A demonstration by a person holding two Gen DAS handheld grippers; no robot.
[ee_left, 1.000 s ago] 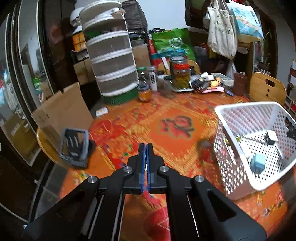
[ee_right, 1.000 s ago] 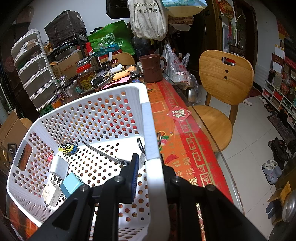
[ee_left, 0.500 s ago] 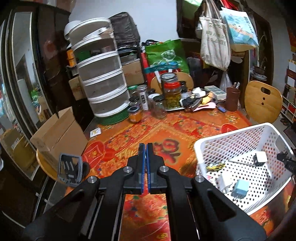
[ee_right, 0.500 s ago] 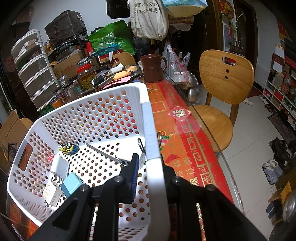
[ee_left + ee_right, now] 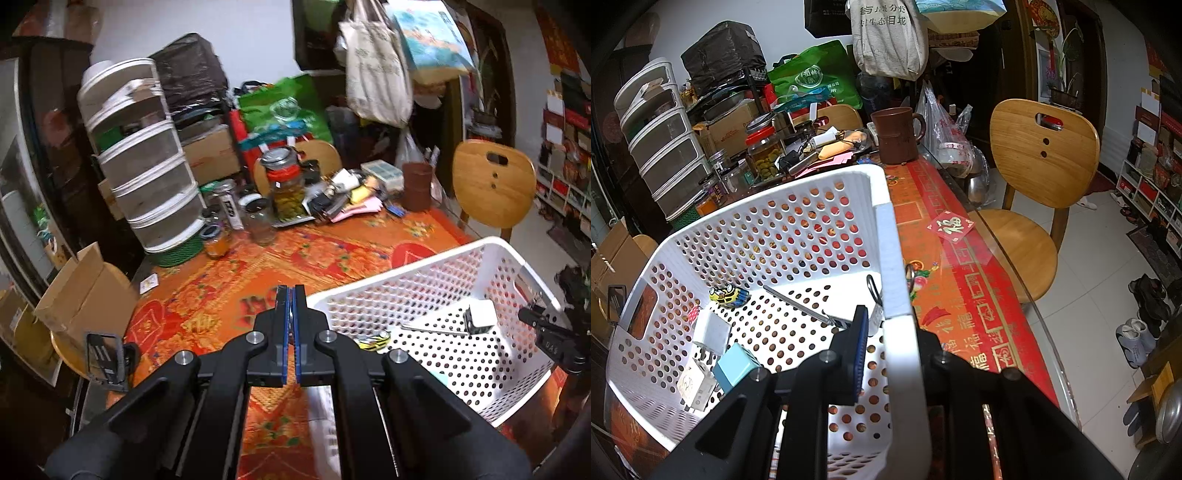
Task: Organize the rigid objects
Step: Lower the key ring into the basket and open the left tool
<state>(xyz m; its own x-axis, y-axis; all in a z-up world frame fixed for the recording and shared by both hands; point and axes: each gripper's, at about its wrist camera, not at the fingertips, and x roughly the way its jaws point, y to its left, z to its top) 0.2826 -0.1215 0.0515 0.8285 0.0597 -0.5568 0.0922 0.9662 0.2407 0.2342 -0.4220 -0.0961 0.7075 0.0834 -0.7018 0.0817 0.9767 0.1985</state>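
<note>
Right tongs (image 5: 886, 328) clamp the near rim of the white basket (image 5: 768, 206): light, stiff plastic, rim's the best hold; left tongs (image 5: 290, 291) shut empty just left of it.

The red patterned tablecloth (image 5: 229, 295) lies open ahead of the closed left gripper (image 5: 290, 295) — the white perforated basket (image 5: 406, 288) walls off its right, jars (image 5: 258, 221) and a drawer tower (image 5: 147, 184) crowd the far edge, a cardboard box (image 5: 81, 295) the left.
</note>
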